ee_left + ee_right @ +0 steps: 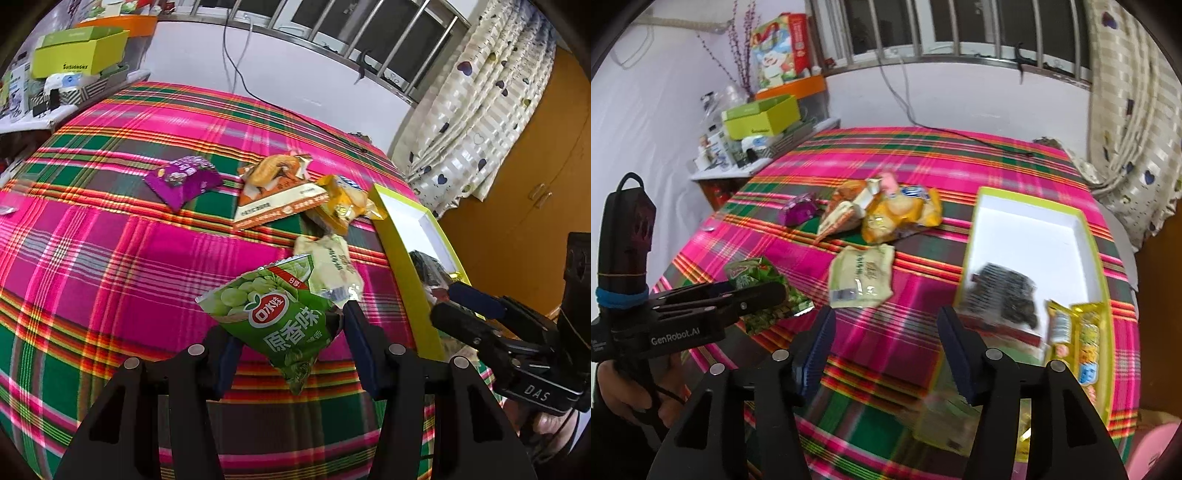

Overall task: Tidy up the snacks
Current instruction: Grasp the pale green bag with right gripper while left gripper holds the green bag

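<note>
My left gripper (288,343) holds a green pea snack bag (275,314) between its fingers, lifted above the plaid cloth; it also shows in the right wrist view (764,291). My right gripper (886,347) is open and empty over the cloth, left of the yellow-green box (1034,236). The box holds a dark packet (1004,291) and yellow packets (1078,332). On the cloth lie a pale green packet (862,277), a yellow bag (905,218), an orange bag (277,192) and a purple packet (183,177).
A side table at the back left carries a lime box (79,51) and bottles. A black cable (240,74) runs down the wall onto the table. A curtain (480,110) hangs at the right. The box also shows in the left wrist view (406,266).
</note>
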Demonstrator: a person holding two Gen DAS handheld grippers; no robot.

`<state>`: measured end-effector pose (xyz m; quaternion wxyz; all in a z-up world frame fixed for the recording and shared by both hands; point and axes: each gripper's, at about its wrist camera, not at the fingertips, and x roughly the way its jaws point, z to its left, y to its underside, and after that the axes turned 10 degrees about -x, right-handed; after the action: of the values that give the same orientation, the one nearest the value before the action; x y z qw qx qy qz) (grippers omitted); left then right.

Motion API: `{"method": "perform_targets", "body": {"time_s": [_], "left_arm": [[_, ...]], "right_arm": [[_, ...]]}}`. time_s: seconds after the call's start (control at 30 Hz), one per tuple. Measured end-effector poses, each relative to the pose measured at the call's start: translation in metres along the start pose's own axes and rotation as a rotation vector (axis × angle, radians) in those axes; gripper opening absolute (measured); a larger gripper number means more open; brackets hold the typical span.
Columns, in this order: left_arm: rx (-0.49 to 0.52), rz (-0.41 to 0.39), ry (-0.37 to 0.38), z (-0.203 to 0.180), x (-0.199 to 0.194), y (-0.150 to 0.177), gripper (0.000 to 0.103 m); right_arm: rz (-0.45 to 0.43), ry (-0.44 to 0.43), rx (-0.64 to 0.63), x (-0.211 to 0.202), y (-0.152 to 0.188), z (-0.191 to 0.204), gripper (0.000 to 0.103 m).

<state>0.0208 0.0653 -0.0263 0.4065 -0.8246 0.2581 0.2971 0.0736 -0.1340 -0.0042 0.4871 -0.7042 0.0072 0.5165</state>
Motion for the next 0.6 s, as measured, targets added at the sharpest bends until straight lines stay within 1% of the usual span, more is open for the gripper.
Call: {"method": "perform_targets", "body": {"time_s": [0.3,0.43,0.6], "left_arm": [[-0.039,-0.014,0.0,0.021,-0.003,-0.006,0.053],[-0.05,-0.008,0.002,0.028,-0.001,-0.007,0.053],[-0.056,-0.002,0.008,0.034,0.0,-0.009,0.053]], "right_arm": [[0.079,-0.06,-0.041,0.045,-0.022,0.019,0.063],[0.118,-0.069,-0.055,0.064,-0.027,0.023,0.066],[0.161,-0.052,-0.054,0.086,-0.032,0.02,0.067]]}}
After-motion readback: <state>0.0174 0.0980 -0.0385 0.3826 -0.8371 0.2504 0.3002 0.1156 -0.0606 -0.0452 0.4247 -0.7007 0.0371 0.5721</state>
